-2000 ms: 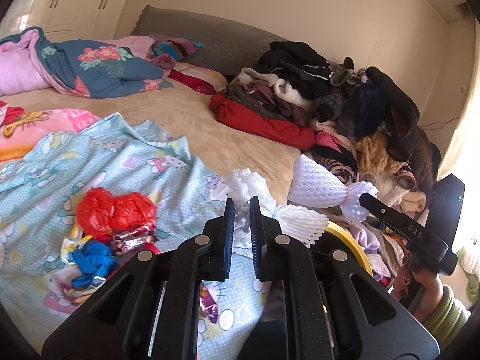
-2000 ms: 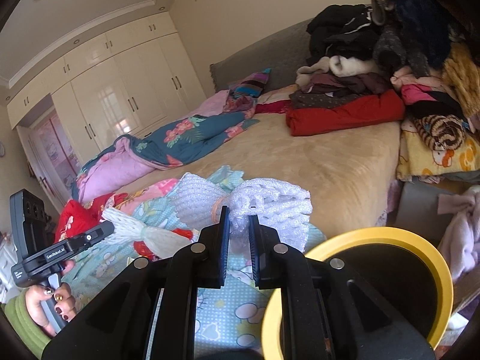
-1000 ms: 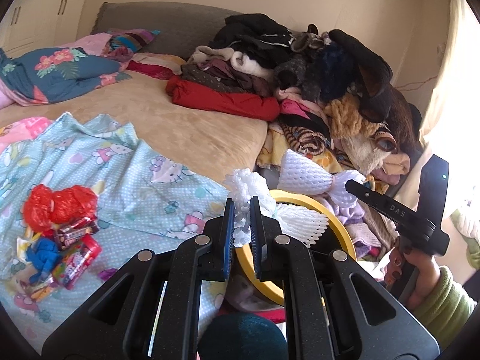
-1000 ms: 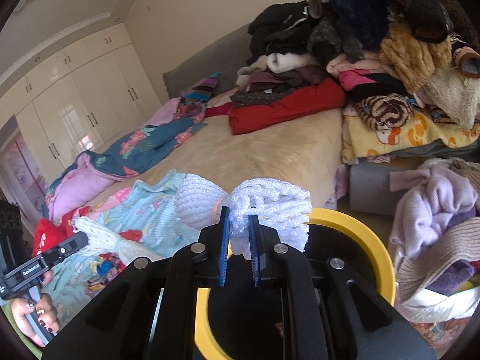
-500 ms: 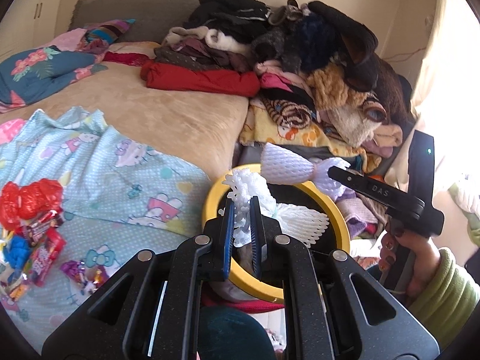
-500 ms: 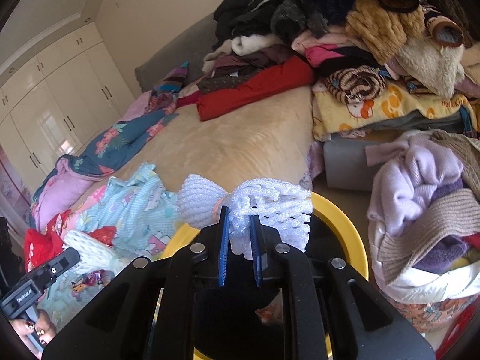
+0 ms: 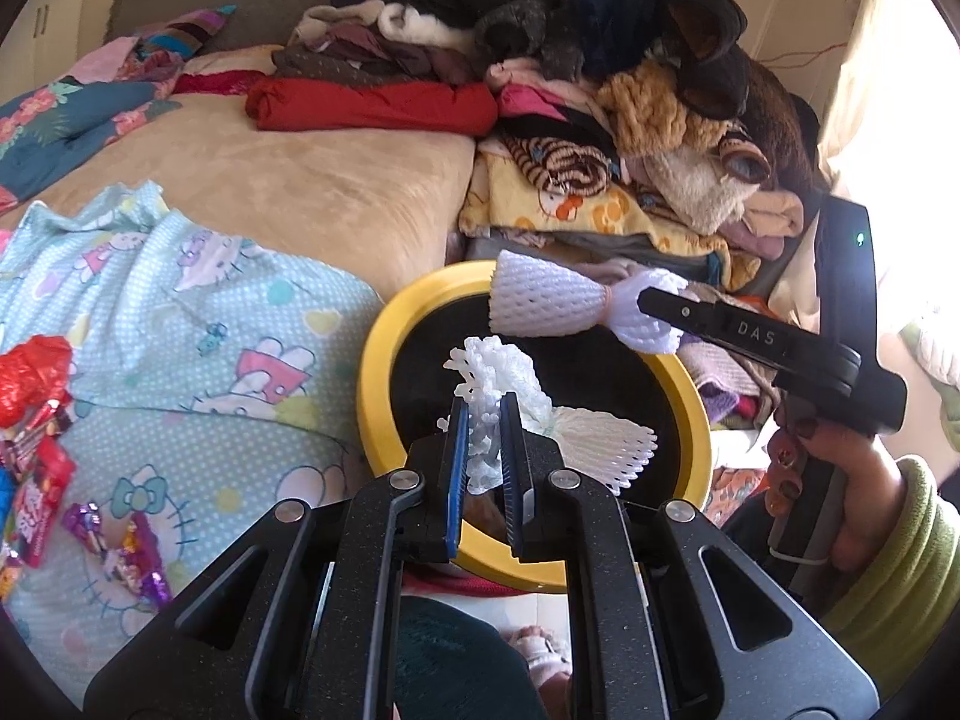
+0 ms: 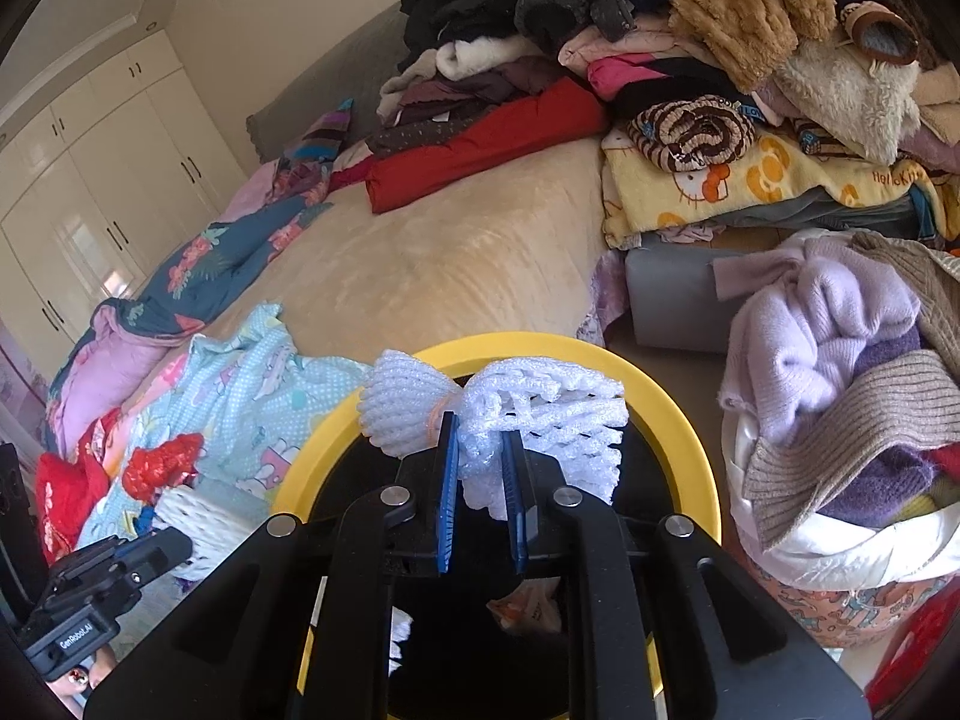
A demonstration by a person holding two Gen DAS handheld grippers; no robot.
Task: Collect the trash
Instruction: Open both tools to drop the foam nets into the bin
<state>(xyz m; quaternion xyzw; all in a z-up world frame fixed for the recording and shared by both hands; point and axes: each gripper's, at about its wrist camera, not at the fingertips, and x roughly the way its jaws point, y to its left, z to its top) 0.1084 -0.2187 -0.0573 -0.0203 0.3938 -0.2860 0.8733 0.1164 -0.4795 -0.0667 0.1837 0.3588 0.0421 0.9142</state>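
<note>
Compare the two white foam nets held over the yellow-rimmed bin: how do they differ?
The left hand-held gripper pinches its foam net near one frilly end, the long body trailing right. The right hand-held gripper grips its bow-shaped net just beside the orange tie. Both are white mesh, above the bin.

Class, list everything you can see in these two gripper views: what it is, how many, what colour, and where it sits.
Foam nets: two, white; one in the left gripper, one in the right, both over the bin.
Bin: one, yellow rim, black inside, beside the bed.
Bed: one, beige cover.
Sheet: one, pale blue cartoon print, on the bed.
Wrappers: several, red, purple and blue, on the sheet.
Clothes pile: many, mixed colours, at the bed's far side.
Basket of knitwear: one, lilac and tan, right of the bin.
Wardrobe: white, on the far wall.
Left gripper: black, jaws shut on its net.
Right gripper: black, jaws shut on its net.
</note>
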